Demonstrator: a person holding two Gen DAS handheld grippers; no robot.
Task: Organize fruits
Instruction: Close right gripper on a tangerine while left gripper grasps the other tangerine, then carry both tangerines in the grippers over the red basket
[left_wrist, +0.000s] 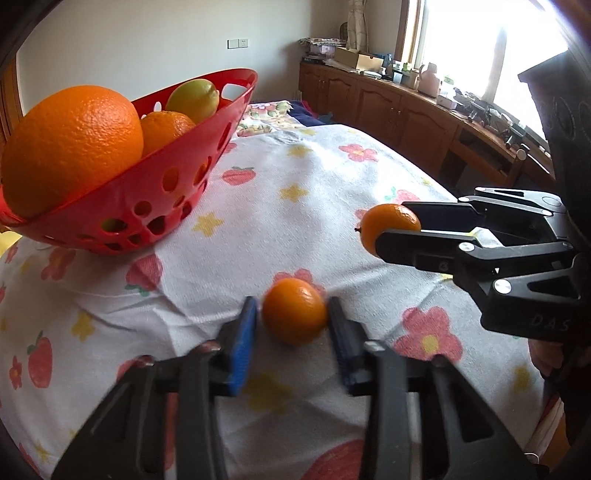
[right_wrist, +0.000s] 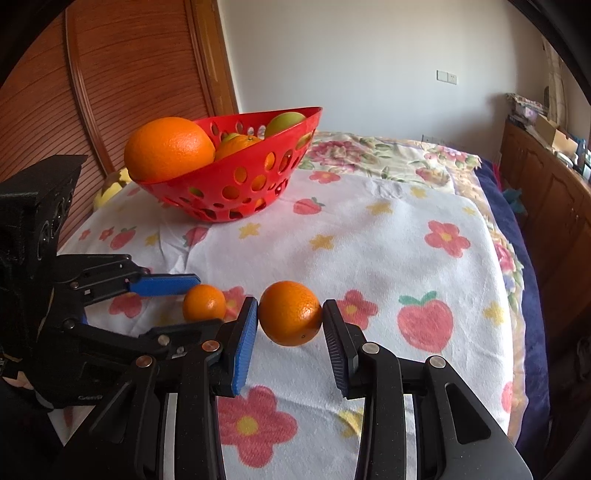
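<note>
Nearest, left hand-held gripper (left_wrist: 291, 326) spread astride a small mandarin (left_wrist: 293, 317) on the bed (left_wrist: 332, 184); right hand-held gripper (right_wrist: 290, 321) pinching a second mandarin (right_wrist: 290, 313). Likely light, soft-skinned, apt to roll: best gripped gently across the widest middle. Farther back, red basket (right_wrist: 229, 184) holding fruit.

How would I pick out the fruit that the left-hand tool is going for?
Start at the red basket on the flowered cloth, then come toward the near edge. Two small oranges lie there; it is the smaller orange between the left gripper fingers, not the bigger one beside it.
</note>
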